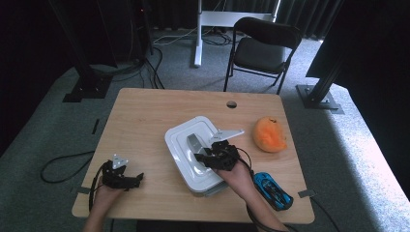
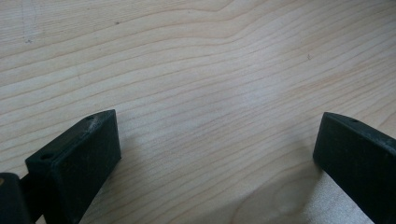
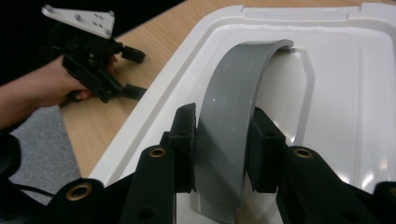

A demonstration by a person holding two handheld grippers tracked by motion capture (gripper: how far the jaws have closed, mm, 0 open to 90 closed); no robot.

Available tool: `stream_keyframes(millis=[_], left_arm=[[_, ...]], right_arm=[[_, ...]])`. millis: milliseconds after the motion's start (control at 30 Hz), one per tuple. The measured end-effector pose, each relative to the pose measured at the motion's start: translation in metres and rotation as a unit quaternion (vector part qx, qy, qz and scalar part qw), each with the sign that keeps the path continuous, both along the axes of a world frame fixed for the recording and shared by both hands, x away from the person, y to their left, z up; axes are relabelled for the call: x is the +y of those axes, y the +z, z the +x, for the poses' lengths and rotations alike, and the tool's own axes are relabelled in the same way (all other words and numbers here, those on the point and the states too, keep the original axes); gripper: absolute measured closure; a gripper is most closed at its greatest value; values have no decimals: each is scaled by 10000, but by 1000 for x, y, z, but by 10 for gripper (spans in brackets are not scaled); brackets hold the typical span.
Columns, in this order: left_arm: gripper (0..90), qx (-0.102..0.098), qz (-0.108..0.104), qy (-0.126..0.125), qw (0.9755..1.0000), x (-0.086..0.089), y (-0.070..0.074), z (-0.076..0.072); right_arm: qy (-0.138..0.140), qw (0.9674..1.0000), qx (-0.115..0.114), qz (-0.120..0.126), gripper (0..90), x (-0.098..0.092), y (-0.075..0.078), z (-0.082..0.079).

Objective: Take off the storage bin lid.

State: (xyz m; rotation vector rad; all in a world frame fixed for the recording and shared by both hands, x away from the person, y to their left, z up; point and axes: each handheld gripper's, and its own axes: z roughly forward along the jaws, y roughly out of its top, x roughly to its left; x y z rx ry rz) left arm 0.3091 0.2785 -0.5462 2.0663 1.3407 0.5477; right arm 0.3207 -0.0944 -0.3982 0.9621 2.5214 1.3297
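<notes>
A white box with a white lid (image 1: 181, 140) (image 3: 355, 84) sits in the middle of the wooden table (image 1: 145, 116). Its grey arched handle (image 1: 194, 143) (image 3: 233, 98) stands up from the lid. My right gripper (image 1: 205, 155) (image 3: 223, 147) is shut on that handle, one jaw on each side of it. My left gripper (image 1: 138, 180) (image 2: 217, 154) rests low over bare wood near the table's front left, jaws wide apart and nothing between them. The left gripper (image 3: 126, 70) is also seen far off in the right gripper view.
An orange soft toy (image 1: 270, 134) lies to the right of the box. A blue toy car (image 1: 273, 190) sits near the front right edge beside my right forearm. A cable hole (image 1: 231, 104) is at the table's far edge. A black chair (image 1: 261, 48) stands beyond.
</notes>
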Motion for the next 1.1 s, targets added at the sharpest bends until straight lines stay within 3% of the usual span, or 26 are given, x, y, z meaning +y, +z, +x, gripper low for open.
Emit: stream_keyframes(millis=[433, 833, 1100], left_arm=[[11, -3, -12, 10, 10000, 0, 0, 0], [11, -10, 5, -2, 10000, 0, 0, 0], [11, -18, 0, 3, 10000, 0, 0, 0]], right_arm=[[-201, 9994, -91, 255, 681, -21, 20, 11], [-561, 9977, -158, 331, 685, -44, 34, 36], [-817, 9950, -372, 432, 687, -60, 44, 57]])
